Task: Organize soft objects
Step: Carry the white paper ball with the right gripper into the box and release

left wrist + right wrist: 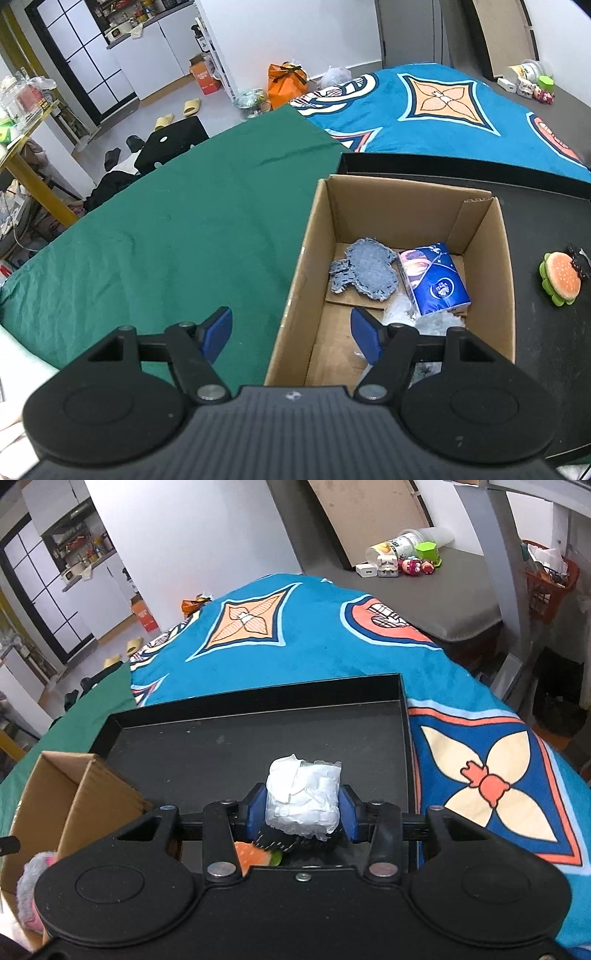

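Observation:
My left gripper [291, 334] stands open over the near left rim of a cardboard box [306, 236], nothing between its blue pads. Inside the box lie a grey-blue fuzzy cloth [364, 271], a blue tissue pack [434, 278] and some clear crinkled plastic [399, 308]. A burger-shaped soft toy [559, 277] rests on the black tray [554, 229] right of the box, with a dark item touching its top. My right gripper [303, 808] is shut on a white tissue pack in clear wrap [303, 795], held above the black tray [258, 701]. Below it peek the burger toy [255, 853] and a dark item.
The box corner [74, 794] is at the left in the right wrist view, with a pink and grey plush [31, 886] beside it. A green cloth [166, 221] and a blue patterned blanket [314, 635] cover the surface. Cups and small toys [406, 559] sit far back.

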{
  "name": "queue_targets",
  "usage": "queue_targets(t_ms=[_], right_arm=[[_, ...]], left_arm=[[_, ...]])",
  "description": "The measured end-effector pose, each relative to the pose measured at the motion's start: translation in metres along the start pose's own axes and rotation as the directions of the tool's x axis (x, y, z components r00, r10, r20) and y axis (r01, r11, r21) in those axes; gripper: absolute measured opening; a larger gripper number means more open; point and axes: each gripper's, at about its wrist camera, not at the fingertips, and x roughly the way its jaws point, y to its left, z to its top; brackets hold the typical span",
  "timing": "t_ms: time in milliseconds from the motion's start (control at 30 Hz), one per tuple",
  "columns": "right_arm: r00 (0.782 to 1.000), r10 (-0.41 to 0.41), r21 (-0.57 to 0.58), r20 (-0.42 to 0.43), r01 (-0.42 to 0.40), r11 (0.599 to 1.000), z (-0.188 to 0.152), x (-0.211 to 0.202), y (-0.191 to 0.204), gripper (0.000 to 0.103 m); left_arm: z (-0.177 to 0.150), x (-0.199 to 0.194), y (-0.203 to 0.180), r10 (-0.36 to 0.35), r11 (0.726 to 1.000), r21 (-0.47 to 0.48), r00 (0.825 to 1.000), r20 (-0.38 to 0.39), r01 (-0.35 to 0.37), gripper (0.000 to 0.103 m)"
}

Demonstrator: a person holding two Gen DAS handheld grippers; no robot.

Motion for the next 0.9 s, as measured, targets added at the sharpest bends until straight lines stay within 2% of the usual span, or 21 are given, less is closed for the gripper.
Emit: queue_targets(t_ms=[400, 767, 900], right_arm=[[0.995, 0.079, -0.031, 0.066, -0.077, 0.997, 0.001, -0.027, 0.023, 0.041], [0.986, 0.121, -0.096, 0.116, -0.110, 0.989, 0.002, -0.048, 0.049, 0.041], [0.983, 0.132, -0.125, 0.126, -0.116, 0.985, 0.003, -0.055, 0.061, 0.041]], left_arm=[[-0.006, -0.010, 0.022, -0.008, 0.999, -0.040, 1.000, 0.022, 0.008, 0.069], [-0.015, -0.012, 0.028, -0.071, 0.997, -0.040, 0.997, 0.041, 0.073, 0.069], [-0.021, -0.012, 0.032, -0.121, 0.990, -0.061, 0.992, 0.039, 0.123, 0.069]])
